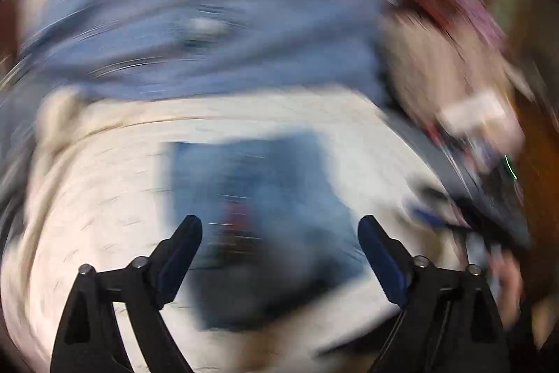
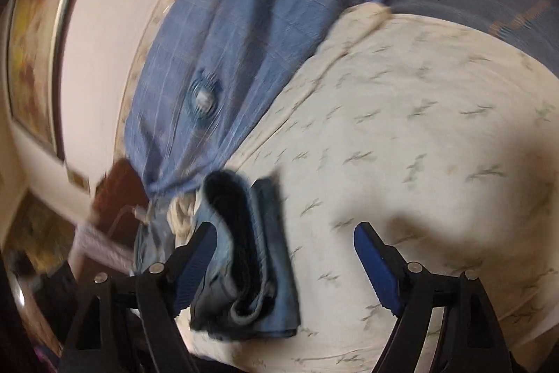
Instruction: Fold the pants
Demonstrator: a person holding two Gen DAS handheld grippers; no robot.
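Observation:
The folded blue jeans [image 1: 265, 226] lie on a cream patterned bedsheet [image 1: 104, 198]; the left wrist view is heavily blurred. My left gripper [image 1: 279, 229] is open and empty just above the jeans. In the right wrist view the jeans [image 2: 244, 261] lie as a compact folded stack on the sheet [image 2: 419, 128]. My right gripper [image 2: 284, 236] is open and empty, its left finger beside the stack's left edge.
A blue cloth with a round button [image 2: 206, 100] drapes behind the bed against a pale wall [image 2: 104, 41]. A beige pillow [image 1: 443, 65] and clutter lie at the right in the left wrist view. Dark wooden furniture [image 2: 118, 191] stands at the bed's left.

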